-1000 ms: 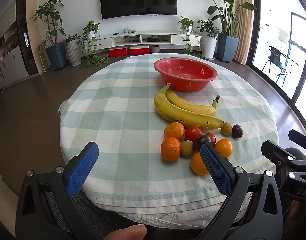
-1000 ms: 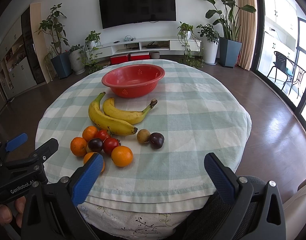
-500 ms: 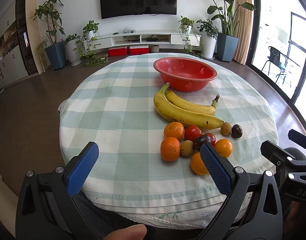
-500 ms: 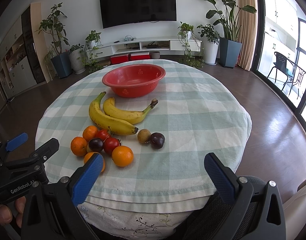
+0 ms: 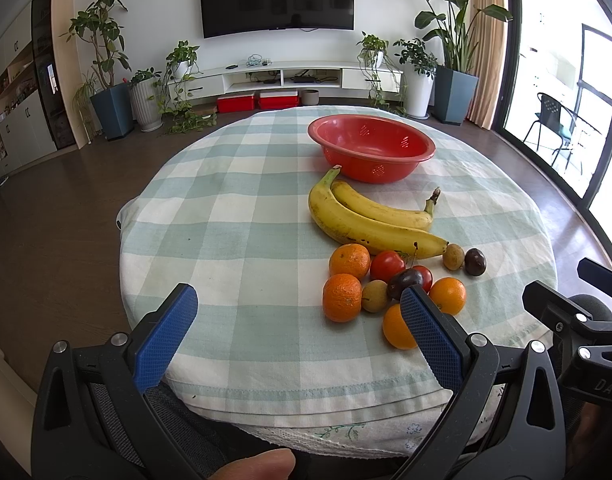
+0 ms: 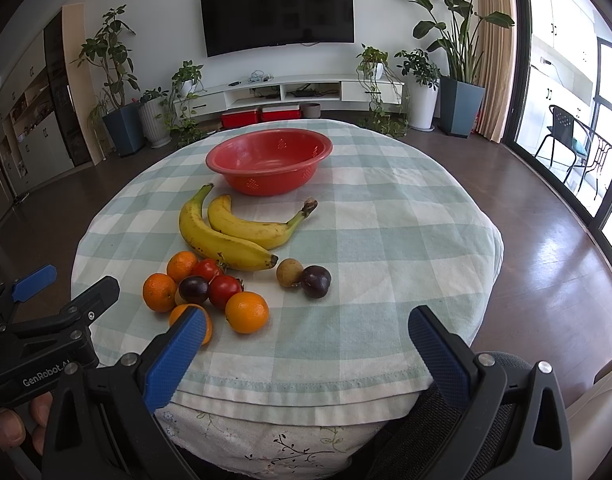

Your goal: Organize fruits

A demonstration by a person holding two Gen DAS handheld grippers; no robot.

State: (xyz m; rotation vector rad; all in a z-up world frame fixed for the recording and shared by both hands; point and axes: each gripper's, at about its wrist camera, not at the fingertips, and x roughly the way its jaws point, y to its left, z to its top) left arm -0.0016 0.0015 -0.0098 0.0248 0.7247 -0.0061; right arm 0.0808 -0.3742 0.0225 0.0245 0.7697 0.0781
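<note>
A red bowl [image 5: 372, 148] [image 6: 269, 160] stands empty at the far side of the round checked table [image 5: 233, 208] [image 6: 386, 216]. Two bananas [image 5: 370, 224] [image 6: 229, 236] lie in front of it. Closer sit several oranges [image 5: 342, 297] [image 6: 246, 312], two tomatoes [image 5: 387, 266] [image 6: 224, 290], dark plums [image 5: 475, 261] [image 6: 316, 281] and small brown fruits [image 5: 453, 256] [image 6: 289, 273]. My left gripper [image 5: 297, 326] hovers open and empty over the near table edge, left of the pile. My right gripper [image 6: 306, 344] is open and empty at the near edge, right of the pile.
The tablecloth hangs over the near edge [image 5: 306, 404]. Beyond the table are a wooden floor, potted plants [image 5: 109, 80], a white TV unit [image 5: 285, 78] with red boxes, and glass doors on the right [image 6: 566, 100]. A thumb [image 5: 257, 466] shows at the bottom of the left wrist view.
</note>
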